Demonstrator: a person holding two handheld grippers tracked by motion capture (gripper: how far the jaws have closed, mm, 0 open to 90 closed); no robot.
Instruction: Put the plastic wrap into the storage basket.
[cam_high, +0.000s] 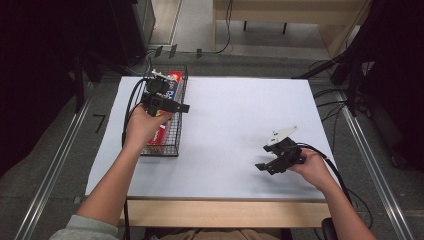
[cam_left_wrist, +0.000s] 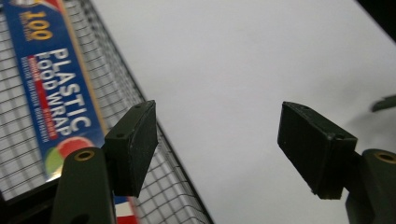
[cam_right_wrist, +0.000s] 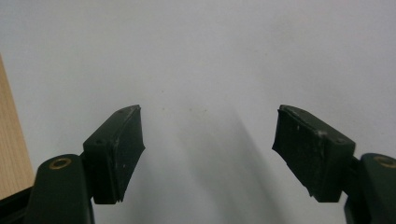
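So there's a black wire-mesh basket (cam_high: 176, 131) sitting at the left edge of the white surface (cam_high: 235, 125), and lying flat inside it is a long blue and red cardboard box of plastic food wrap (cam_high: 173, 83). The box runs lengthwise along the basket, nothing else in there that I can make out.

The left hand-held gripper (cam_high: 184, 107) hangs just above the basket, pointing out over the bare white top, jaws apart with nothing between them. The right hand-held gripper (cam_high: 261, 166) is well away near the front right of the surface, jaws spread wide, also empty.

The left gripper view is the handy one: you can read "PLASTIC FOOD WRAP" on the box (cam_left_wrist: 56, 93) through the mesh (cam_left_wrist: 154, 140). From the high view that lettering is too small. The right gripper view adds a strip of light wooden edge (cam_right_wrist: 11, 154) beside the white top.
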